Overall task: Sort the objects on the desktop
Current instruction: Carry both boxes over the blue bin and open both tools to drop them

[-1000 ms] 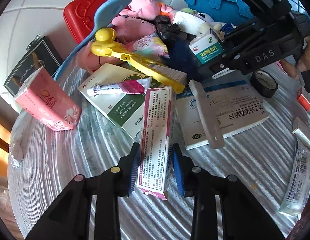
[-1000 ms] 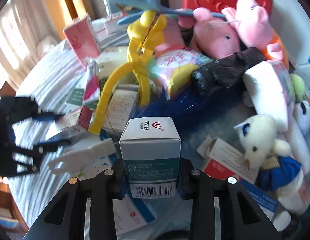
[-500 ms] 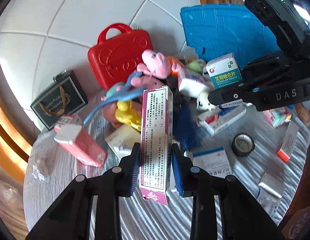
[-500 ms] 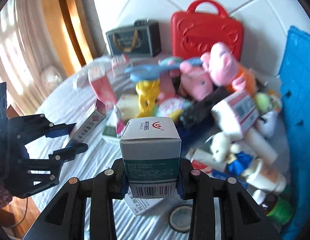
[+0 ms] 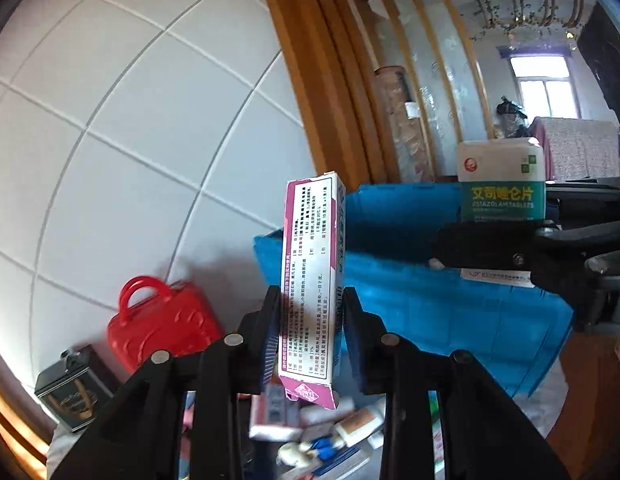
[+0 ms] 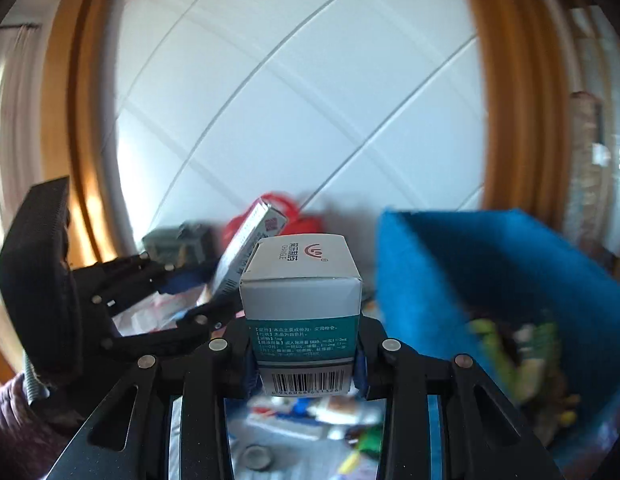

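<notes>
A white wall of large square tiles [image 5: 142, 128] fills the background, framed by orange-brown wooden trim [image 5: 310, 80]; farther right, a wooden slatted partition [image 5: 421, 80] opens onto a room with a bright window [image 5: 545, 92]. At the left edge of the right wrist view a pale curtain [image 6: 10, 120] hangs. Below, a table under a white ribbed cloth [image 6: 310, 436] carries blurred clutter of small boxes and a roll of dark tape [image 6: 258, 456].

Against the wall at the left sit a dark rectangular gift tin [image 5: 72, 390] and, just beside it, a red plastic toy suitcase with a loop handle [image 5: 162, 324]. To the right stands a blue plastic bin [image 6: 489, 280]; the right wrist view shows green and yellowish items inside it, too blurred to name.

The left gripper [image 5: 311, 332] is clamped on a tall narrow white-and-magenta medicine carton [image 5: 311, 276], held upright above the table with the bin behind it. The right gripper [image 6: 306, 354] is clamped on a white-and-teal medicine box with a barcode [image 6: 302, 300], also raised above the table, just left of the bin's near wall. The two grippers hang near each other, apart.
</notes>
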Motion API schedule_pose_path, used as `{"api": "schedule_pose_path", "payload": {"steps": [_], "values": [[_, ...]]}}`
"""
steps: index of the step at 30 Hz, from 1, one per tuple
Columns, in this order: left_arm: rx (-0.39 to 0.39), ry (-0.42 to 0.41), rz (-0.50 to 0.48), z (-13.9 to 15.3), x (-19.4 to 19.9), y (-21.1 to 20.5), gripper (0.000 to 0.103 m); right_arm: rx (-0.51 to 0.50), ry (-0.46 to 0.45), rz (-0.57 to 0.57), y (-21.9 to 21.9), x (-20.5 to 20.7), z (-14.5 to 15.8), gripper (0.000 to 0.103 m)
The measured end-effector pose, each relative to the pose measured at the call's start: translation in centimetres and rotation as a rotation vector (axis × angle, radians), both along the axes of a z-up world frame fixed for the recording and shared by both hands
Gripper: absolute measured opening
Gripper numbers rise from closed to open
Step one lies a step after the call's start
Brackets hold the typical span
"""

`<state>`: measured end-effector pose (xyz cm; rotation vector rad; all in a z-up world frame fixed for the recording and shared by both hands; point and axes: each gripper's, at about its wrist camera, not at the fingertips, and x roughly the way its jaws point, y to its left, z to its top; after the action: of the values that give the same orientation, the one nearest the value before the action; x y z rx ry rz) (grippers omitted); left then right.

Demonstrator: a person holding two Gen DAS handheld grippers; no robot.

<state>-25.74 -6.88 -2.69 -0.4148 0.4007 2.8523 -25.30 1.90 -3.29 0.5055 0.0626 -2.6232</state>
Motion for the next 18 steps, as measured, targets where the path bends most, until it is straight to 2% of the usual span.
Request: {"api": "schedule_pose_path", "payload": {"steps": [3,6,11,12,14,15,16,18], "values": [[0.013,0.004,-0.045,1.9,-2.7,5.9,0.03,-0.022,0.034,-0.102,5.9,-0.6,2.3,0.035],[0.034,-0.016,-0.067,3.1,-5.4,11.0,0.03,-0.025,0.021,-0.184,11.5,-2.4,3.7,0.035],[0.054,-0.062,-0.025,3.7,-9.4,16.8,0.033,0.004,-0.009,-0.273,18.1,-6.3,4.1,0.036],[0.049,-0.07,-0.016,3.7,-10.0,17.7,0.04,0.001,-0.014,-0.287,18.9,-6.8,4.0,0.036],[0.042,-0.061,0.038,4.0,-10.5,19.1,0.072,-0.015,-0.031,-0.327,21.1,-8.3,4.0,0.038],[0.043,-0.041,0.074,4.1,-10.6,19.5,0.099,-0.033,-0.043,-0.347,22.2,-9.1,3.9,0.045],[0.051,-0.004,0.105,4.3,-10.4,19.7,0.103,-0.048,-0.051,-0.359,23.1,-9.3,3.8,0.061],[0.059,0.027,0.132,4.8,-10.1,19.7,0.103,-0.061,-0.052,-0.399,24.8,-10.1,3.4,0.069]]}}
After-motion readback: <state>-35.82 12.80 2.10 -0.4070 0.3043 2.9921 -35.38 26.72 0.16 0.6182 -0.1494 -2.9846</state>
